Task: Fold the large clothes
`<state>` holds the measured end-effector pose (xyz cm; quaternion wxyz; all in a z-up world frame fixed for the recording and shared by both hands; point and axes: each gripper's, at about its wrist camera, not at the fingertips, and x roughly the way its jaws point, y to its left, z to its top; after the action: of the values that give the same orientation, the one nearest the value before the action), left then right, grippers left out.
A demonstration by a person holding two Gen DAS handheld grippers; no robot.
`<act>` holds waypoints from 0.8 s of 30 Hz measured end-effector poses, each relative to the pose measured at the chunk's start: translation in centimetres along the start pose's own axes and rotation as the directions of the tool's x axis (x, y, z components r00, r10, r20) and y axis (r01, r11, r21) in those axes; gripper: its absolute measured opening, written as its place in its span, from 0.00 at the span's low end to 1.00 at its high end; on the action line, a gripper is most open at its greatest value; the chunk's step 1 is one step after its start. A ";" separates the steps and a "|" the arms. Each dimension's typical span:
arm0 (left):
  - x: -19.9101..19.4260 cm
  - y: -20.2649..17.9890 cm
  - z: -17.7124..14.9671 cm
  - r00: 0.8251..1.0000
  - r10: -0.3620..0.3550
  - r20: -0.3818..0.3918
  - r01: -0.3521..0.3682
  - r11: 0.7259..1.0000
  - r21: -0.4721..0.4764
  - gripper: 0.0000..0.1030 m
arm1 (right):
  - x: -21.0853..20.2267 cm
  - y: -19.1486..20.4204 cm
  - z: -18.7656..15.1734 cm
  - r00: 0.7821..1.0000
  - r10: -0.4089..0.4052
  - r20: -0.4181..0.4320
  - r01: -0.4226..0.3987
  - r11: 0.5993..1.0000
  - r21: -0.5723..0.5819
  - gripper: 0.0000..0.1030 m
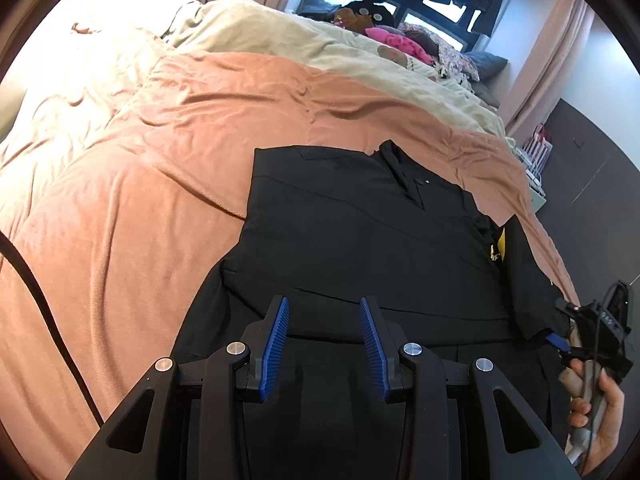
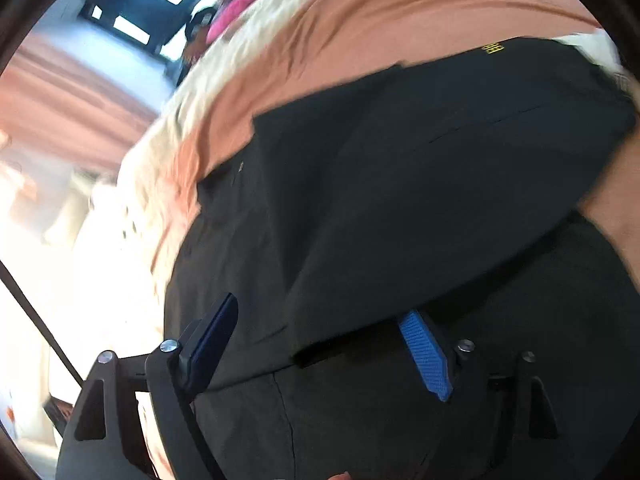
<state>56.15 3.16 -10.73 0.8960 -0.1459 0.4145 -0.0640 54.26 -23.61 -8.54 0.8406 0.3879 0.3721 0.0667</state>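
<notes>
We found the black polo shirt lying on the salmon blanket of the bed, partly folded, with one side panel already turned in over the body. In the left wrist view its collar pointed to about 12 o'clock and the hem ran back toward 6 o'clock beneath the camera, so the long axis lay roughly along the 12-to-6 line. A sleeve with yellow print trailed out at 3 o'clock.

The left tool stood partly open above the lower body of the shirt, its blue pads clear of the cloth and gripping nothing. The right tool stood wide open; in its own blurred view, a folded edge of the shirt lay between the pads, but we saw no pad pressing on it. A hand carried that tool at 4 o'clock in the left view.

Risks noted, in our judgement:
- The loose sleeve could spring back or bunch, since nothing pinned it.
- The soft, rumpled blanket could drag with the shirt and skew the fold line.
- A pinch through several layers could lift the turned-in panel and undo it.
- A cable at 8 o'clock might snag.
</notes>
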 end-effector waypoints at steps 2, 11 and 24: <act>-0.1 -0.2 -0.1 1.000 0.001 0.002 -0.001 1.000 0.008 0.38 | -1.9 -2.3 -0.5 1.000 0.011 0.026 -0.012 0.998 0.059 0.78; -0.1 -0.6 -0.4 1.000 -0.001 0.000 0.001 1.000 0.009 0.38 | -4.5 -11.8 2.1 0.978 -0.116 0.172 0.058 0.949 0.309 0.78; 0.2 0.5 0.0 1.000 -0.003 -0.007 0.003 0.999 -0.043 0.38 | -3.1 -6.6 2.2 0.948 -0.100 0.303 0.045 0.982 0.185 0.03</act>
<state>56.31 3.63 -11.04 0.8910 -0.1657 0.4188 -0.0568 52.38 -30.73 -10.42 0.8532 0.4521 0.2535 -0.0592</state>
